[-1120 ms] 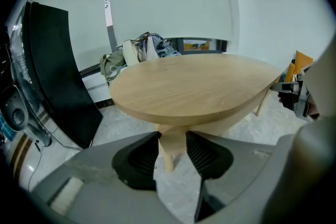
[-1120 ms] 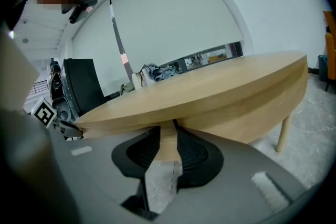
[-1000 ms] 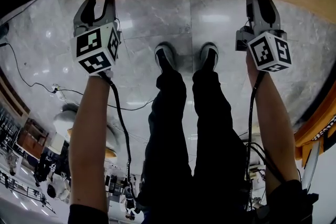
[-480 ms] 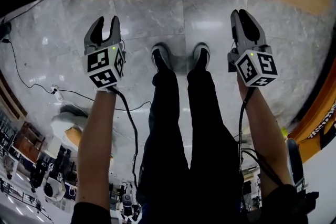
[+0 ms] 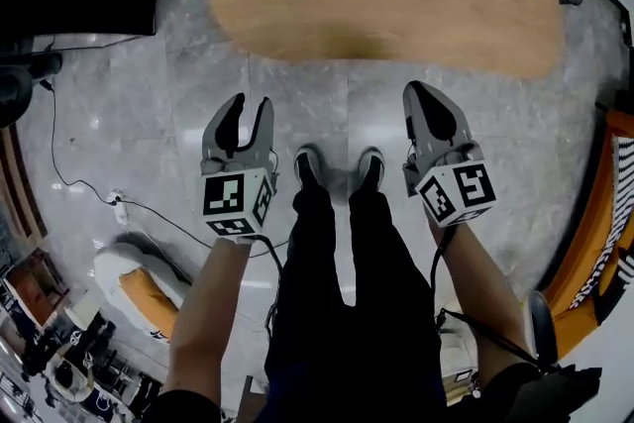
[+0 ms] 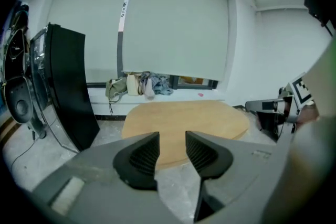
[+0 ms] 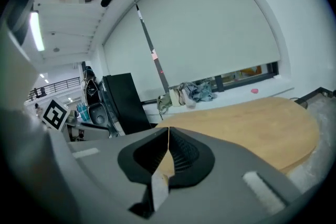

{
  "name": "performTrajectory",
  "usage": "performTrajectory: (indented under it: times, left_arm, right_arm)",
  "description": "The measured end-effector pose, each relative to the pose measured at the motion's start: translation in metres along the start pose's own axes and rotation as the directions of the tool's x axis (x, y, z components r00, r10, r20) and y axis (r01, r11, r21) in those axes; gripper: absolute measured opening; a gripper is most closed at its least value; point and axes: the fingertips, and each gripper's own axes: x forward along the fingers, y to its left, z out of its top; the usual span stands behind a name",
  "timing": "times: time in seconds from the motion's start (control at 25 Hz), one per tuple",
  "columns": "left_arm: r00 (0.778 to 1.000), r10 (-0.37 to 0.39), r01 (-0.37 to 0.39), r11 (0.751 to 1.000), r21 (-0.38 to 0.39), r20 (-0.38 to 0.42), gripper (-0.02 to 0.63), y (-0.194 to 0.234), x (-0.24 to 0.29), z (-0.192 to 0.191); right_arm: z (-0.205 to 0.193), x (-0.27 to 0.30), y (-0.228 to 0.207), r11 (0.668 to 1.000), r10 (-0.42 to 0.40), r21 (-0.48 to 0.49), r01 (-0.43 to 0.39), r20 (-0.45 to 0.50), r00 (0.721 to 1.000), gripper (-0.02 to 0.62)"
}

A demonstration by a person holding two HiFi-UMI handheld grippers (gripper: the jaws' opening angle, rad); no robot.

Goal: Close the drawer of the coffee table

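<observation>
Here, seen from above, a person stands on a grey marble floor (image 5: pixel 149 114) facing an oval wooden coffee table (image 5: pixel 381 0), which lies a step ahead of the person's shoes (image 5: pixel 308 165). No drawer shows in any view. Only the tabletop is visible, so it cannot be told whether the drawer is open or closed. The left gripper (image 5: pixel 250 104) is held low in front of the body and points at the table. Its jaws are apart with nothing between them, probably ready to meet a drawer front. The right gripper (image 5: pixel 418 92) is level with it on the other side, jaws pressed together and empty, a shape suited to pushing. Neither touches the table; both hang short of its near edge. On this evidence, the closing is not under way.
</observation>
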Motion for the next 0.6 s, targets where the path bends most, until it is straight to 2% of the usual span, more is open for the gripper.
performTrajectory:
  times: [0.2,0.6]
  left_arm:
    - [0.997,0.011,-0.011,1.000,-0.003,0.072,0.154,-0.012,-0.048,0.070]
    - [0.978,-0.001,0.001,1.000,0.002,0.208,0.132,-0.036,-0.128,0.179]
  right_arm:
    - [0.065,-0.020,0.035,0.997,0.020,-0.075,-0.018,0.029,0.999,0.002]
    - [0.169,-0.060,0.112,0.983,0.071,-0.173,-0.057,0.075,0.995,0.001]
